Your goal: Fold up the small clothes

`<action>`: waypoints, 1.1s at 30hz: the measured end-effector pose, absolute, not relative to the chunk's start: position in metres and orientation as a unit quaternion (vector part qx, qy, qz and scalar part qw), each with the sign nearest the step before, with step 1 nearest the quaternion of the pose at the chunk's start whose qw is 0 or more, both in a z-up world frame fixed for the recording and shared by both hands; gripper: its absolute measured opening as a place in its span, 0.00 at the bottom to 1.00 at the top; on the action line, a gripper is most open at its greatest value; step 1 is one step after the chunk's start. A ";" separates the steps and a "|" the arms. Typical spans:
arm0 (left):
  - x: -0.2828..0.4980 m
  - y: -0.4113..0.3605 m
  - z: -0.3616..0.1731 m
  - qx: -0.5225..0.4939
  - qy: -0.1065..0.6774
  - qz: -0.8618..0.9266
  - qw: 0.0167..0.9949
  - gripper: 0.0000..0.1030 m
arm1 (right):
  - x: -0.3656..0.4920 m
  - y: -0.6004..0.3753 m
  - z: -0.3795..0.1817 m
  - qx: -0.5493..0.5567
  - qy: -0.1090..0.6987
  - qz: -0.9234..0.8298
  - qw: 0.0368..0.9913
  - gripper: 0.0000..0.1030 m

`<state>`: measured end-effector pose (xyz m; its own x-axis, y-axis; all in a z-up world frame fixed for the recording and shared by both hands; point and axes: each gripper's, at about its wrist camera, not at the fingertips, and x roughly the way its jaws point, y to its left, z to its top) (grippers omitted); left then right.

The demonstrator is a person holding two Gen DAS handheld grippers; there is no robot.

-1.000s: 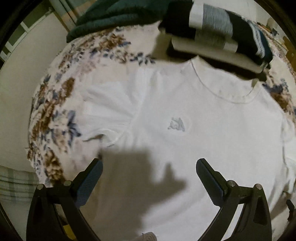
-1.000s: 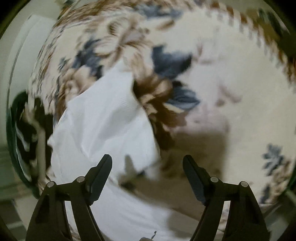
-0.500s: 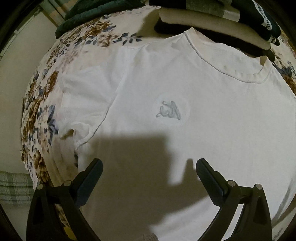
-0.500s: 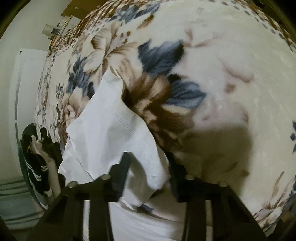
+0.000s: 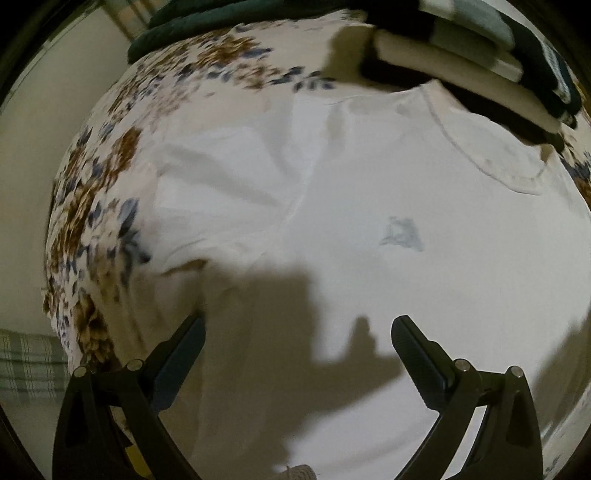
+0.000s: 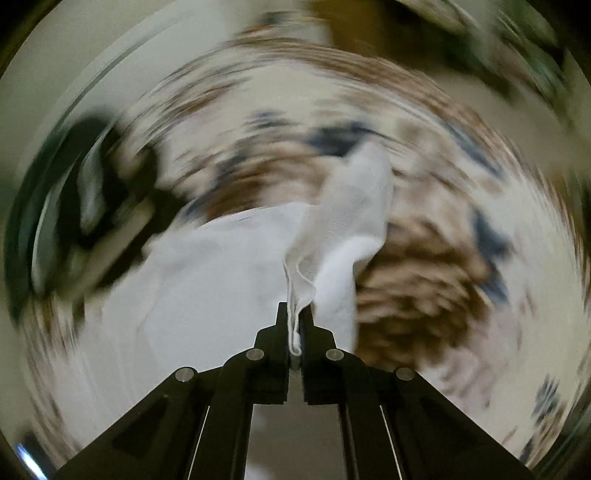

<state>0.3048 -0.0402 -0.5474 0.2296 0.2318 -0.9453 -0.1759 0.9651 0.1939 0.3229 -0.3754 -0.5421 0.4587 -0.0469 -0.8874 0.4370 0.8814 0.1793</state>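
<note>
A white T-shirt (image 5: 369,206) with a small grey chest logo (image 5: 402,236) lies flat, face up, on a floral blanket (image 5: 96,206). Its left sleeve (image 5: 221,199) spreads toward the blanket's edge. My left gripper (image 5: 297,332) is open and empty, hovering over the shirt's lower body. In the right wrist view my right gripper (image 6: 294,314) is shut on the hem of the shirt's other sleeve (image 6: 354,210) and holds it lifted above the shirt body (image 6: 207,266). That view is heavily motion-blurred.
A stack of folded clothes, dark with pale stripes (image 5: 480,48), sits just beyond the shirt's collar; it shows blurred in the right wrist view (image 6: 92,192). A dark green cloth (image 5: 207,26) lies at the far blanket edge. A plaid fabric (image 5: 26,365) is beside the bed.
My right gripper closed on the sleeve hem and has lifted it while swinging fast. My left gripper shifted left over the shirt and stayed open.
</note>
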 end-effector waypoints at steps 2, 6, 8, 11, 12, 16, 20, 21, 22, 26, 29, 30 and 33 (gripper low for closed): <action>0.300 -0.026 -0.546 0.018 0.607 0.140 0.782 1.00 | 0.337 -0.323 -0.545 0.112 0.514 -0.094 0.845 0.04; 0.288 0.003 -0.549 0.010 0.610 0.165 0.775 1.00 | 0.339 -0.239 -0.574 -0.004 0.546 -0.025 0.838 0.04; 0.284 0.016 -0.553 0.006 0.613 0.175 0.770 1.00 | 0.333 -0.213 -0.591 -0.043 0.555 -0.011 0.831 0.04; 0.280 0.032 -0.554 0.001 0.614 0.185 0.767 1.00 | 0.325 -0.189 -0.616 -0.092 0.579 -0.008 0.810 0.06; 0.278 0.038 -0.554 0.000 0.612 0.188 0.768 1.00 | 0.321 -0.187 -0.621 -0.096 0.584 -0.006 0.806 0.07; 0.273 0.055 -0.552 0.006 0.606 0.193 0.772 1.00 | 0.311 -0.191 -0.608 -0.035 0.601 0.065 0.796 0.40; 0.270 0.074 -0.548 -0.004 0.599 0.192 0.777 1.00 | 0.300 -0.198 -0.587 0.000 0.599 0.081 0.796 0.47; 0.271 0.080 -0.547 -0.015 0.598 0.186 0.779 1.00 | 0.298 -0.203 -0.585 0.017 0.603 0.077 0.794 0.47; 0.274 0.084 -0.547 -0.028 0.599 0.180 0.780 1.00 | 0.298 -0.208 -0.582 0.034 0.605 0.070 0.792 0.47; 0.286 0.104 -0.549 -0.115 0.594 0.159 0.780 1.00 | 0.293 -0.243 -0.584 0.118 0.614 0.014 0.781 0.64; 0.295 0.123 -0.555 -0.196 0.589 0.129 0.773 1.00 | 0.292 -0.267 -0.593 0.203 0.618 -0.013 0.760 0.65; 0.298 0.129 -0.560 -0.225 0.589 0.120 0.767 1.00 | 0.292 -0.274 -0.596 0.225 0.618 -0.023 0.753 0.65; 0.307 0.144 -0.580 -0.305 0.591 0.115 0.738 0.99 | 0.291 -0.286 -0.601 0.257 0.615 -0.049 0.744 0.65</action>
<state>0.3065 0.1437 -0.5798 0.2745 -0.1910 -0.9424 -0.5297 0.7879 -0.3139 0.2911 -0.2861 -0.6014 0.2382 0.2435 -0.9402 0.3889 0.8632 0.3221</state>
